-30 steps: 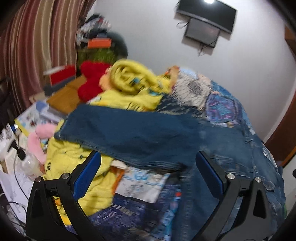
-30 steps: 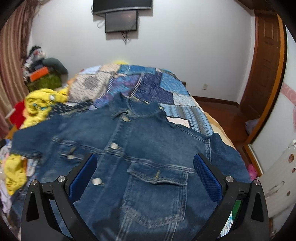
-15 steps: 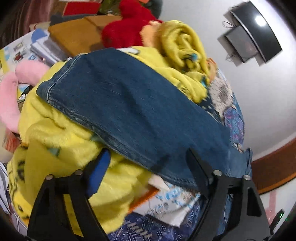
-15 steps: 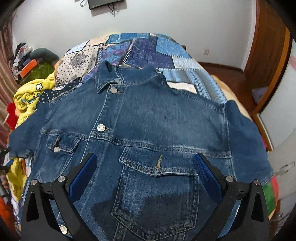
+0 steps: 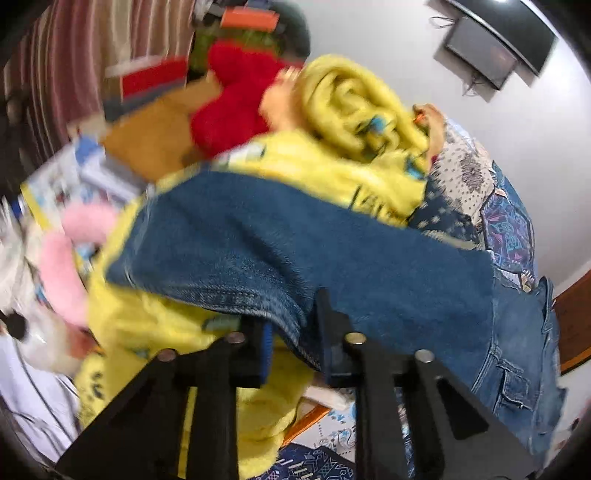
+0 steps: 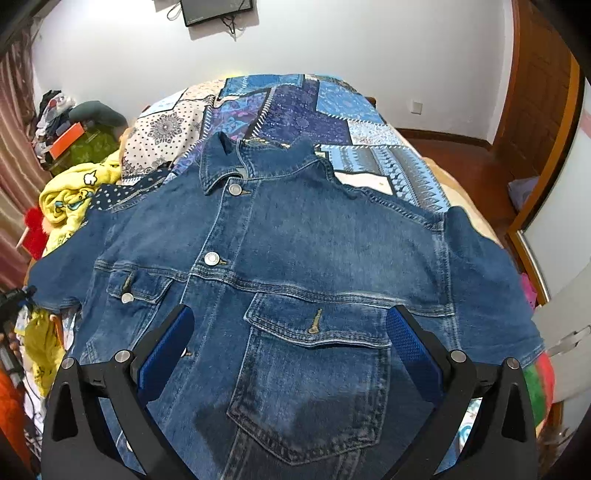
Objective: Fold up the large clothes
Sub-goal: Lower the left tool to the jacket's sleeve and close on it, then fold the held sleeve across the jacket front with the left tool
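Note:
A blue denim jacket (image 6: pixel 295 240) lies face up and spread flat on the bed, buttons and chest pockets showing. Its sleeve (image 5: pixel 295 240) stretches over a yellow fleece blanket (image 5: pixel 351 110) at the bed's side. My left gripper (image 5: pixel 293 319) is closing on the sleeve's lower hem; the denim edge is pinched between its fingers (image 5: pixel 264 343). This view is blurred by motion. My right gripper (image 6: pixel 290 314) hangs open just above the jacket's front, its blue pads (image 6: pixel 166 350) either side of the flap pocket (image 6: pixel 314 332), holding nothing.
A patchwork quilt (image 6: pixel 295 107) covers the bed. Beside the sleeve lie a red plush (image 5: pixel 232 103), a pink plush (image 5: pixel 62 266), books and boxes. A wooden door (image 6: pixel 535 92) and bare floor are on the right, a wall screen (image 6: pixel 218 11) behind.
My left gripper moved in on the sleeve's hem and its jaws went from wide open to pinching the denim. My right gripper sank a little toward the jacket and stayed open.

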Demonstrator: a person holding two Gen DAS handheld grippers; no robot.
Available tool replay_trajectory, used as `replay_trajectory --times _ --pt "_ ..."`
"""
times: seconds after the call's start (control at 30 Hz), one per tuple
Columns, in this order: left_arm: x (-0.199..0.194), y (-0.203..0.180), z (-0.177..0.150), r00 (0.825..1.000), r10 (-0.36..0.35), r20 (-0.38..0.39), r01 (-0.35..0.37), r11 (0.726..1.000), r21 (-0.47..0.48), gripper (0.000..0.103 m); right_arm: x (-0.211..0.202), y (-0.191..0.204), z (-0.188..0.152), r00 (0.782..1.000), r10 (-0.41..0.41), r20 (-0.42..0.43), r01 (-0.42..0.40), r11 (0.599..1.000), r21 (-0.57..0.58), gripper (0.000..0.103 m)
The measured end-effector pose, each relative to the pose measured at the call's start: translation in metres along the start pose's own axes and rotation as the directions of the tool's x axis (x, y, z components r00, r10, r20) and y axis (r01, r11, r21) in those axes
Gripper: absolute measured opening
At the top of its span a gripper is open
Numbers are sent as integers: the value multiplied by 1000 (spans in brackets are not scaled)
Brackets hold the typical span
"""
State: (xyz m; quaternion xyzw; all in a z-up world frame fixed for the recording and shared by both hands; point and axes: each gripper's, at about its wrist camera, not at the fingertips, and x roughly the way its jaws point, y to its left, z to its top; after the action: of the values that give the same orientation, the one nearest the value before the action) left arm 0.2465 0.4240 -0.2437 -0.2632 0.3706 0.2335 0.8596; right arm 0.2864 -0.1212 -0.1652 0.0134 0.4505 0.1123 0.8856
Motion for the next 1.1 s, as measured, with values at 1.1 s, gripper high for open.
replay_trajectory --times 1.1 --pt "-40 -392 -192 895 -276 -352 443 648 619 6 -50 -89 -23 995 -31 91 25 997 68 103"
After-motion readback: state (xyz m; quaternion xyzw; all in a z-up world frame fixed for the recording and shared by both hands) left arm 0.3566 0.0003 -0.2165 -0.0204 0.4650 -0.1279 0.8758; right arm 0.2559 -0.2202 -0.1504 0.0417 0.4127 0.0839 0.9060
